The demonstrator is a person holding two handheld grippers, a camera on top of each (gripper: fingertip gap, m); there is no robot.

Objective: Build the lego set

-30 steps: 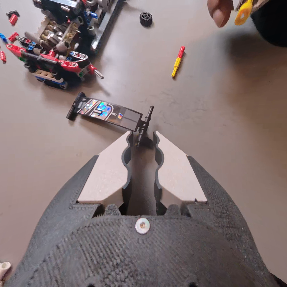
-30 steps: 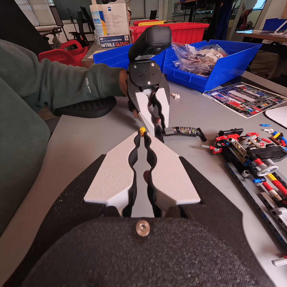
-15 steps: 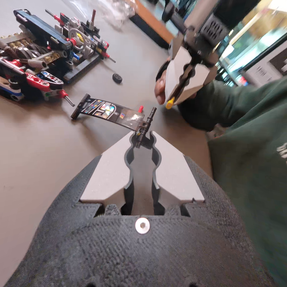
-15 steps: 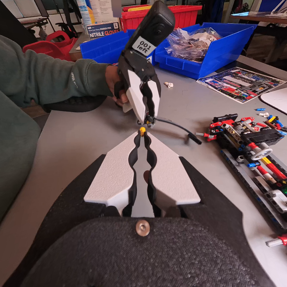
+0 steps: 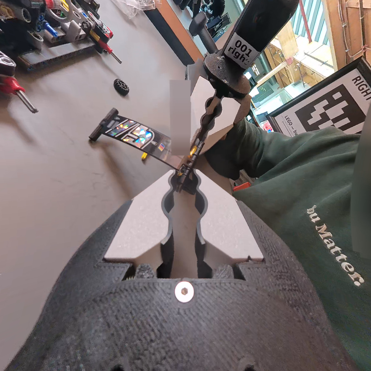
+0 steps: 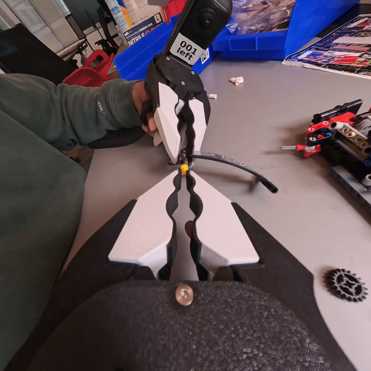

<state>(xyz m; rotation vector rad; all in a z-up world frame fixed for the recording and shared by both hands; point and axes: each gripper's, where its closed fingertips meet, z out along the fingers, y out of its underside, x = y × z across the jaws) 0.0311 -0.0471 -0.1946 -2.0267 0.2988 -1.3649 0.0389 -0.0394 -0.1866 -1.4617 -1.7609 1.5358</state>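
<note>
- Left hand-held gripper (image 5: 185, 181) is closed down on the black connector at the near end of the black curved panel (image 5: 138, 138), holding that end up off the tabletop (image 5: 60, 200); the far end seems to touch or hang just above it.
- Right hand-held gripper (image 6: 183, 173) is nearly closed, pinching a small yellow pin (image 6: 183, 167) at its tips, right against the connector.
- Thin, light and springy, I judge; its foil-stickered face looks slippery, so the stiff end connector is the safer hold.
- Tiny and smooth, the pin could twist or pop out if pressed off-axis.
- Half-built chassis (image 6: 345, 132) sits well to the side; a black gear (image 6: 344, 285) lies loose nearby.
- Behind, a blue bin (image 6: 301, 36) holds a clear bag; a second blue bin's (image 6: 140, 58) contents are hidden.
</note>
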